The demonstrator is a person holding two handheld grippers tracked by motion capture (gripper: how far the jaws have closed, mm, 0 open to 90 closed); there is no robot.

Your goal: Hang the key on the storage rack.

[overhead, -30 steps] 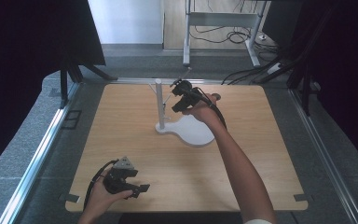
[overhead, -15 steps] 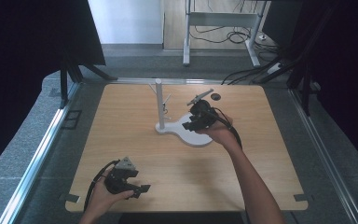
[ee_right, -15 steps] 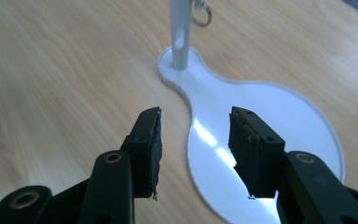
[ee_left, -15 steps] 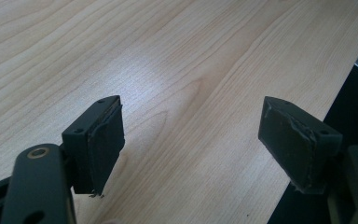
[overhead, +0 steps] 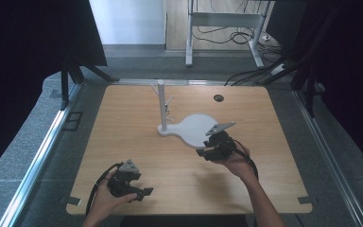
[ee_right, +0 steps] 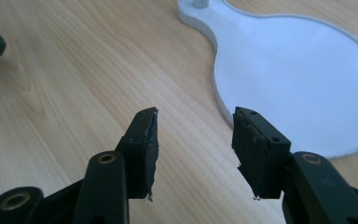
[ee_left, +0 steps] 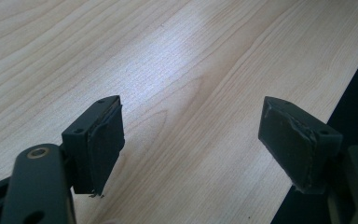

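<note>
The right gripper (ee_right: 193, 154) hung low over the table (ee_right: 74, 84), its two black jaws apart with nothing between them; they had just been opening. Ahead and to the right of the jaws lay the white base (ee_right: 298, 74), flat on the wood, its rounded edge just beyond the right jaw. A post's foot (ee_right: 199, 3) stood on the base's narrow far end.

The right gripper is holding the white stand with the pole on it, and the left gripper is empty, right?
Not quite. The right gripper holds nothing: the right gripper view shows its jaws apart over bare table, with the white stand lying beyond them, untouched. The left gripper is empty, as you said.
</note>
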